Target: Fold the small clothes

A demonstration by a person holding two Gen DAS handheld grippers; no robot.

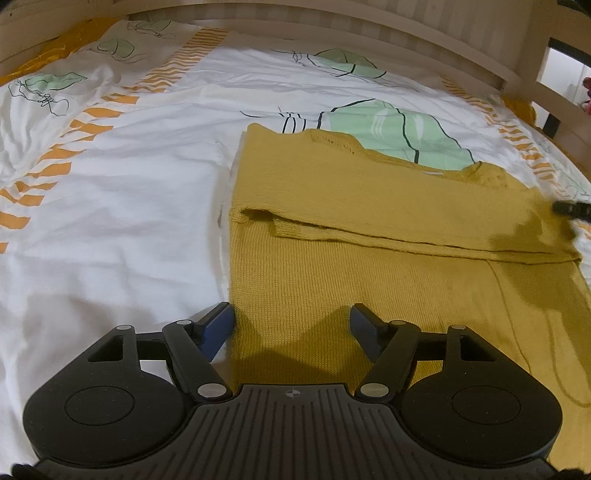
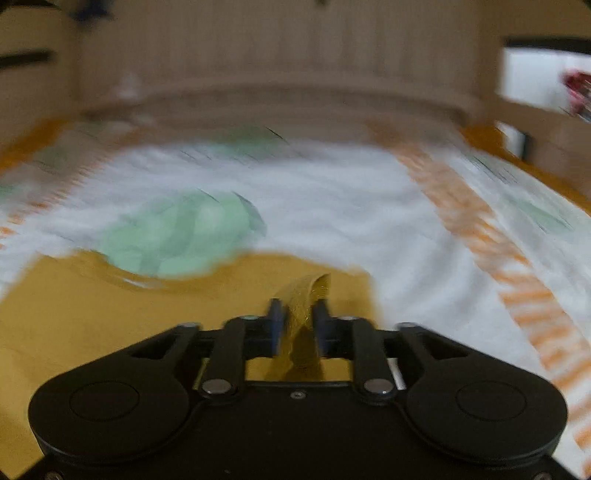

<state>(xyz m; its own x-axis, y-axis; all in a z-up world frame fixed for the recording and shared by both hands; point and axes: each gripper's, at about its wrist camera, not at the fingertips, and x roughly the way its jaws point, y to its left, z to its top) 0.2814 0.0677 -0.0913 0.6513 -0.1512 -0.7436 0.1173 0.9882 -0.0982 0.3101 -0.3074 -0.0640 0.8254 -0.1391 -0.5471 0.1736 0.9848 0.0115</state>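
Two grippers at work on one mustard knit, spread on my bed.

My right gripper [image 2: 298,317] has narrowed its jaws around a raised fold of the mustard knitted top [image 1: 369,229], and the ribbed cloth stands pinched up between the blue pads [image 2: 276,323]; that view is blurred, so I cannot tell how firmly they bite. My left gripper [image 1: 291,325] hangs wide open over the top's near hem with nothing held, one finger past the left edge of the knit, the other over the cloth. The top lies flat on the white duvet [image 1: 122,229], one layer already turned across its middle, its neckline toward the wooden bed frame [image 1: 388,33] beyond it. I judge the knit light, soft and stretchy: it will sag and drag, so corners and hem edges are the places to hold, both layers together.
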